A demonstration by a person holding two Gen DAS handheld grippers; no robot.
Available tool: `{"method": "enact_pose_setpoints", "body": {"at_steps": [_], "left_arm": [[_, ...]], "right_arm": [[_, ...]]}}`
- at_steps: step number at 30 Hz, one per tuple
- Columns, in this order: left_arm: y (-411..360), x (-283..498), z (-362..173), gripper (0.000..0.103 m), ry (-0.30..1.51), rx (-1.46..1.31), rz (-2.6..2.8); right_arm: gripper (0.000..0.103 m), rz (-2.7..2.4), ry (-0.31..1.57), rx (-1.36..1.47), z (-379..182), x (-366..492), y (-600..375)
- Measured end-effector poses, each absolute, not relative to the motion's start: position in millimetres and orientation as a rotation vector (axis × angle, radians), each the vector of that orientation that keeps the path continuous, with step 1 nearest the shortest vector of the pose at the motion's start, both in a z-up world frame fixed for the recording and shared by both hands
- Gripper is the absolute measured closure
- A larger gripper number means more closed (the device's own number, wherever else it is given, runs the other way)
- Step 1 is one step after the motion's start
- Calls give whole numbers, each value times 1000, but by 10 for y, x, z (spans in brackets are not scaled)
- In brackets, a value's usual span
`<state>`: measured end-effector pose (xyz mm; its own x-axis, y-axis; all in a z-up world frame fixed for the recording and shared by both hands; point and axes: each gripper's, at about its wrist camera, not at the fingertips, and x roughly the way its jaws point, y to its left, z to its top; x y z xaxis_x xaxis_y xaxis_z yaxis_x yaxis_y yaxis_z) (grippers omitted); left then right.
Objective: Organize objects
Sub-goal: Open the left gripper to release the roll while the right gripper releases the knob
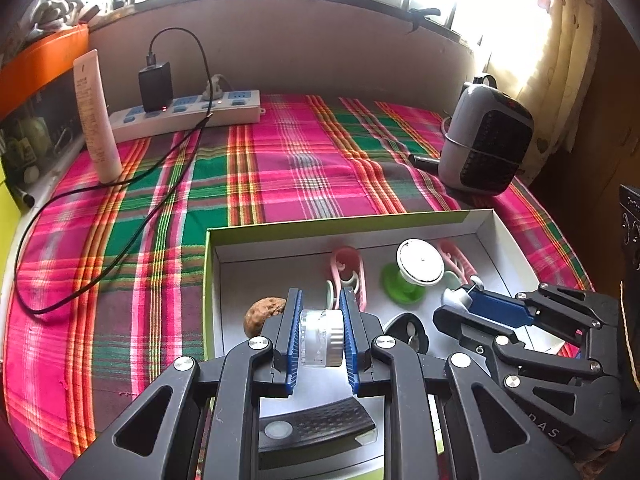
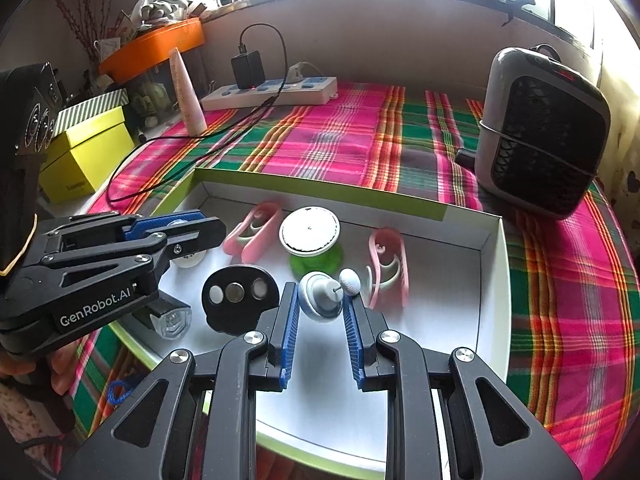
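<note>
A shallow white box with a green rim (image 1: 344,224) (image 2: 320,188) lies on the plaid cloth. My left gripper (image 1: 322,320) is shut on a small clear round light (image 1: 321,338) above the box's left part; it also shows in the right wrist view (image 2: 188,234). My right gripper (image 2: 320,308) is open, its fingers either side of a grey-blue spinning top (image 2: 322,296) with a white ball tip; it shows too in the left wrist view (image 1: 460,300). In the box lie two pink clips (image 2: 256,230) (image 2: 388,268), a white-and-green spool (image 2: 310,240), a black oval piece (image 2: 239,294), a walnut (image 1: 264,314) and a bike light (image 2: 172,320).
A grey fan heater (image 2: 540,132) (image 1: 484,136) stands at the right. A white power strip (image 1: 188,114) with a black charger and cable, and a white tube (image 1: 98,116), are at the back left. A yellow box (image 2: 86,152) and an orange shelf (image 2: 160,46) stand at the left.
</note>
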<state>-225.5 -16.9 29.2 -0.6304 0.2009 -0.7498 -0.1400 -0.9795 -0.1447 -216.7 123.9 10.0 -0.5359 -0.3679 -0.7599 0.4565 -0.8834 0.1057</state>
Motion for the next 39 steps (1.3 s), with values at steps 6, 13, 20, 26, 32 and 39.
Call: {"method": "enact_pose_setpoints", "body": {"at_steps": [6,13,20,26,32,39], "left_arm": [[-167,-2312,272,86,-103,-1254,2672],[-147,-2363,246,86,-81,-1259,2670],[-142,-2427,223,86,-93,-1260,2678],[-151,-2412,221,86,-87,-1253,2679],[-152,-2399,220,86,-86,-1252,2678],[-166,-2402,217,86,-107,-1260,2670]], "right_arm": [[80,-2394,150,1158,81,-2193,1192],[80,-2395,159,1165,52,-2213,1157],[80,-2395,167,1170,31,-2216,1140],[80,-2396,167,1170,24,-2223,1138],[80,-2405,167,1170,22,-2223,1144],[80,-2407,175,1167,24,-2221,1124]]}}
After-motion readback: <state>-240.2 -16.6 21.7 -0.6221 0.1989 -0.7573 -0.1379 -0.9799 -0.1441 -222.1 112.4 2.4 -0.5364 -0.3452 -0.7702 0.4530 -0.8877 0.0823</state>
